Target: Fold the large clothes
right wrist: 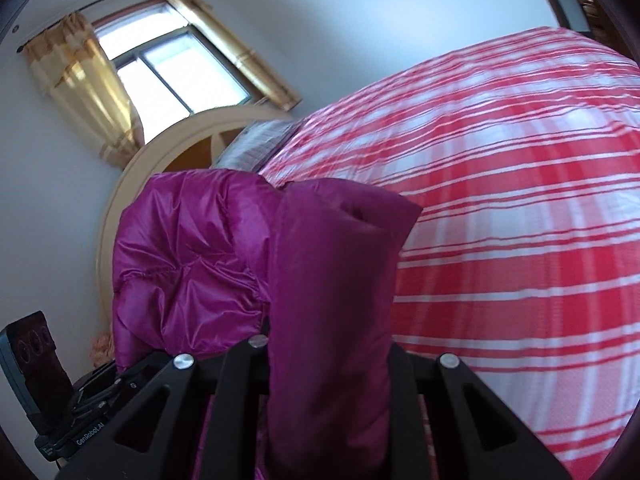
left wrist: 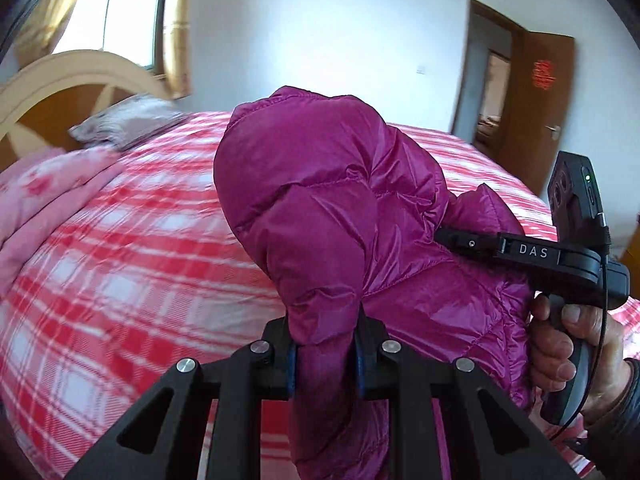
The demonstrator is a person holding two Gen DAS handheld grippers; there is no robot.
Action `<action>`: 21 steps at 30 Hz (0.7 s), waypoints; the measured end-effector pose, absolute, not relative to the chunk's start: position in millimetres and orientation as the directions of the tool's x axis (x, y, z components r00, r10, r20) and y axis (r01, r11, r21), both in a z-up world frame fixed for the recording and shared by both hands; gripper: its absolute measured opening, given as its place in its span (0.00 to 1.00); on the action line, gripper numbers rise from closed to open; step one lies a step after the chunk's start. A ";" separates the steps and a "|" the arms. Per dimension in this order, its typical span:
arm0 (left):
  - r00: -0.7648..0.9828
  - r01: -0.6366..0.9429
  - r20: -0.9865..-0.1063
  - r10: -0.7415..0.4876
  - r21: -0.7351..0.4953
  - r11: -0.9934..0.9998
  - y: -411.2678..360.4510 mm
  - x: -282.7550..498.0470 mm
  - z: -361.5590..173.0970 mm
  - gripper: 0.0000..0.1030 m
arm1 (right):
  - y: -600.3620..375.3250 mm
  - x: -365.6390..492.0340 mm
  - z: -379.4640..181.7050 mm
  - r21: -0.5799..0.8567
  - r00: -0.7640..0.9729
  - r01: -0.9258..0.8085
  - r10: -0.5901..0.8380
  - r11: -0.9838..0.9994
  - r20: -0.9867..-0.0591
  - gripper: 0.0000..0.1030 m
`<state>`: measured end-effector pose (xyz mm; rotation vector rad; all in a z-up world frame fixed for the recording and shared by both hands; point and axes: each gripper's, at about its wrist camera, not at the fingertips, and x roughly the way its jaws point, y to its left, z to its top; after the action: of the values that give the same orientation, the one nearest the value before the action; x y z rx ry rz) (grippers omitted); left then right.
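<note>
Here, glossy quilted magenta down jacket (left wrist: 340, 208), puffy, pinched in left gripper (left wrist: 325, 354) and right gripper (right wrist: 328, 344) jaws above red-white plaid bedspread (left wrist: 132, 264); "DAS", "GenRobot.AI" lettering legible.

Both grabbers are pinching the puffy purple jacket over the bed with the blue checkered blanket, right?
Almost. Both the left gripper and the right gripper pinch the purple jacket, but the blanket is red and white checks, not blue. Both wrist views show it.
</note>
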<state>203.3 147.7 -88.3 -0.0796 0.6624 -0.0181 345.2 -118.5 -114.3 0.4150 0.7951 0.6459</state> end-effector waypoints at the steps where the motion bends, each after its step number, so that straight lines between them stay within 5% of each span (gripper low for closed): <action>1: 0.785 -0.025 -0.619 -0.031 -0.083 0.996 156.1 203.4 -92.3 0.21 | -104.7 347.6 -115.9 0.561 0.513 -0.386 0.676 0.733 -0.530 0.18; 8: 0.729 -0.127 -0.684 0.015 -0.114 0.985 207.7 204.0 -139.2 0.21 | -26.0 358.1 -143.3 0.519 0.433 -0.410 0.661 0.750 -0.613 0.18; 13: 0.724 -0.161 -0.689 0.040 -0.113 0.980 213.6 203.1 -157.6 0.41 | -7.8 364.5 -167.4 0.501 0.403 -0.392 0.634 0.772 -0.660 0.18; 21: 0.736 -0.184 -0.674 0.057 -0.119 0.976 210.0 197.1 -168.0 0.47 | -6.3 364.3 -178.7 0.474 0.381 -0.381 0.601 0.794 -0.702 0.19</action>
<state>197.1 210.0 -168.0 -0.1825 0.7323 0.1331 364.3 -6.3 -178.7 0.2501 0.9991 0.6349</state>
